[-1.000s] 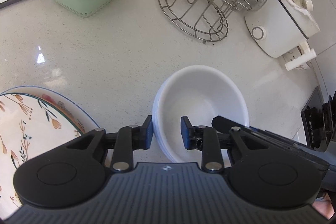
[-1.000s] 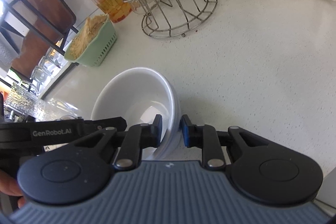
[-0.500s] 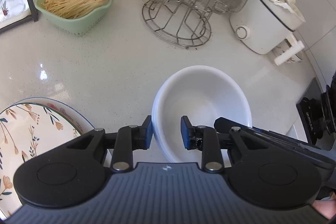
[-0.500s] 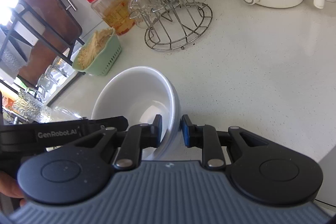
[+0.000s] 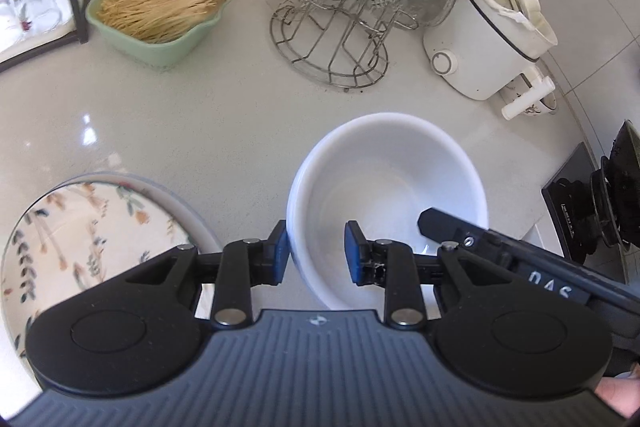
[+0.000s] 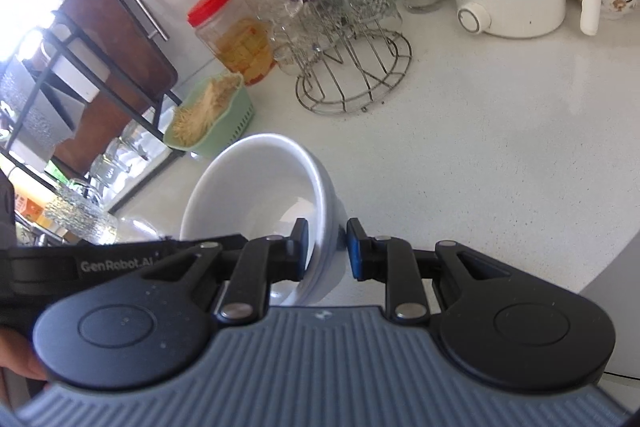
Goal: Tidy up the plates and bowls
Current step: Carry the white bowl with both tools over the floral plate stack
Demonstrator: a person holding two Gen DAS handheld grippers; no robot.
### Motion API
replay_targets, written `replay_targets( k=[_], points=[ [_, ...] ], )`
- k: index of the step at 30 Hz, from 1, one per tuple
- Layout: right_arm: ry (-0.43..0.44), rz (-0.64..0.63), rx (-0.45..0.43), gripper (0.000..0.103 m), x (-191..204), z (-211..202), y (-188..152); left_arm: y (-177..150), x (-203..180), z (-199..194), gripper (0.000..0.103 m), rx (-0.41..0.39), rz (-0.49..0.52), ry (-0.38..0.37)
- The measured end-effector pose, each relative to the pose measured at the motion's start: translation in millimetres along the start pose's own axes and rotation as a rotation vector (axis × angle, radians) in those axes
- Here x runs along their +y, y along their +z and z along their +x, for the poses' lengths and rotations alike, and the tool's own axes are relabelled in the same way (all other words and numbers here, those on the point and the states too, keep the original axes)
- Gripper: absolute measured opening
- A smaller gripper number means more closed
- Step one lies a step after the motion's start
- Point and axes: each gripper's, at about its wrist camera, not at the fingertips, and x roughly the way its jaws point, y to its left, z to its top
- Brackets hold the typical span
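A white bowl is held between both grippers above the pale counter. My left gripper is shut on its left rim, one finger inside and one outside. My right gripper is shut on its right rim the same way; the bowl looks tilted in the right wrist view. The bowl's outside shows layered rims, perhaps a stack. A floral plate lies on the counter below and left of the left gripper.
A wire rack with glasses, a green basket of noodles, a jar of amber liquid and a white cooker stand at the back. A black metal shelf is at the left. A dark appliance sits at the right edge.
Both grippers have risen with the bowl, so the counter and back objects look farther away and more of them shows. The grips are unchanged.
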Motion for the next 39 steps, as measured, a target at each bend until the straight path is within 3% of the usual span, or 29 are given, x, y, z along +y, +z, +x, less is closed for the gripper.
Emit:
replay_targets(
  k=[12, 24, 30, 39],
  points=[
    [0.048, -0.008, -0.059, 0.025, 42, -30, -6, -10, 21, -60, 0.033, -0.035, -0.03, -0.004],
    [0.104, -0.012, -0.07, 0.025, 83, -39, -10, -14, 64, -110, 0.033, -0.078, -0.051, -0.053],
    [0.126, -0.023, -0.056, 0.025, 108, -28, -15, -22, 104, -119, 0.033, -0.07, -0.152, -0.084],
    [0.131, -0.06, 0.047, 0.025, 133, 11, -39, -40, 152, -104, 0.033, -0.021, -0.228, -0.04]
  ],
)
